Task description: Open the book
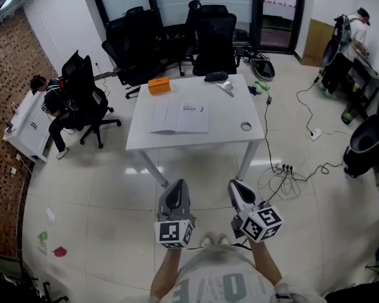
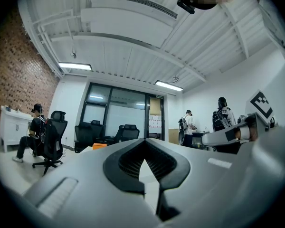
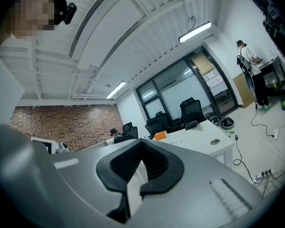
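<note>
On the white table (image 1: 227, 113), near its middle, the book (image 1: 180, 117) lies flat with pale pages spread, between an orange box (image 1: 158, 84) toward the far edge and a tape ring (image 1: 246, 126) near the right edge. Well short of the table, over the glossy floor (image 1: 107, 188), the left gripper (image 1: 175, 191) and right gripper (image 1: 239, 193) are held side by side, pointing level toward it. Both have their jaws pressed together with nothing between them.

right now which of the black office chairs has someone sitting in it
The office chair at the far left, near the brick wall: a person sits in it. The other chairs, grouped behind the white table, stand empty.
</note>
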A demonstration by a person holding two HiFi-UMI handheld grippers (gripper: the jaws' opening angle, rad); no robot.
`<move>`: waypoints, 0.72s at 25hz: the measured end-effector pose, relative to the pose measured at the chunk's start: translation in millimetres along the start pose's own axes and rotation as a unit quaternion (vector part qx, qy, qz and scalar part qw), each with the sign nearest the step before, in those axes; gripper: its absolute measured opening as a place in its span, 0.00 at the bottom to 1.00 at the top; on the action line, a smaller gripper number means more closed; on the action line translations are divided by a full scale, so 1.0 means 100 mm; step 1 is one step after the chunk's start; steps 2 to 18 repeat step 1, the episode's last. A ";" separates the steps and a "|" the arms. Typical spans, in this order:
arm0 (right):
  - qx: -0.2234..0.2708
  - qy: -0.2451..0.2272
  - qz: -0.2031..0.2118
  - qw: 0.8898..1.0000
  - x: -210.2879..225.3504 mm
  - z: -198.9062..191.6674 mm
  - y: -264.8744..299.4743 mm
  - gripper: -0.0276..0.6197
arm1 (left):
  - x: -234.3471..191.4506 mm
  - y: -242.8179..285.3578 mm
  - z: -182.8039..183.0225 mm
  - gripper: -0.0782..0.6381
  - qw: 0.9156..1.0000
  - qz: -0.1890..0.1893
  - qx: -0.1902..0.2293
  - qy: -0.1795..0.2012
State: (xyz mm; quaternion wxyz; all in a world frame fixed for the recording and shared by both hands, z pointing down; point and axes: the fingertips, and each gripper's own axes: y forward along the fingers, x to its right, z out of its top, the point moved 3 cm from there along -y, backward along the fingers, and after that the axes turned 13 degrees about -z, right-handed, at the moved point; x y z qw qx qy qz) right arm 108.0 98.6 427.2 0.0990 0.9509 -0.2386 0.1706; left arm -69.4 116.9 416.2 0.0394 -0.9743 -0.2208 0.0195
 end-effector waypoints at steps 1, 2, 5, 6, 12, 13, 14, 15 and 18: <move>0.001 -0.001 0.001 1.000 0.00 0.01 0.01 0.05 | 0.00 0.01 0.01 0.13 1.000 0.000 0.002 0.000; 0.001 -0.001 0.001 1.000 0.00 0.01 0.01 0.05 | 0.00 0.01 0.01 0.13 1.000 0.000 0.002 0.000; 0.001 -0.001 0.001 1.000 0.00 0.01 0.01 0.05 | 0.00 0.01 0.01 0.13 1.000 0.000 0.002 0.000; 0.001 -0.001 0.001 1.000 0.00 0.01 0.01 0.05 | 0.00 0.01 0.01 0.13 1.000 0.000 0.002 0.000; 0.001 -0.001 0.001 1.000 0.00 0.01 0.01 0.05 | 0.00 0.01 0.01 0.13 1.000 0.000 0.002 0.000; 0.001 -0.001 0.001 1.000 0.00 0.01 0.01 0.05 | 0.00 0.01 0.01 0.13 1.000 0.000 0.002 0.000; 0.001 -0.001 0.001 1.000 0.00 0.01 0.01 0.05 | 0.00 0.01 0.01 0.13 1.000 0.000 0.002 0.000; 0.001 -0.001 0.001 1.000 0.00 0.01 0.01 0.05 | 0.00 0.01 0.01 0.13 1.000 0.000 0.002 0.000; 0.001 -0.001 0.001 1.000 0.00 0.01 0.01 0.05 | 0.00 0.01 0.01 0.13 1.000 0.000 0.002 0.000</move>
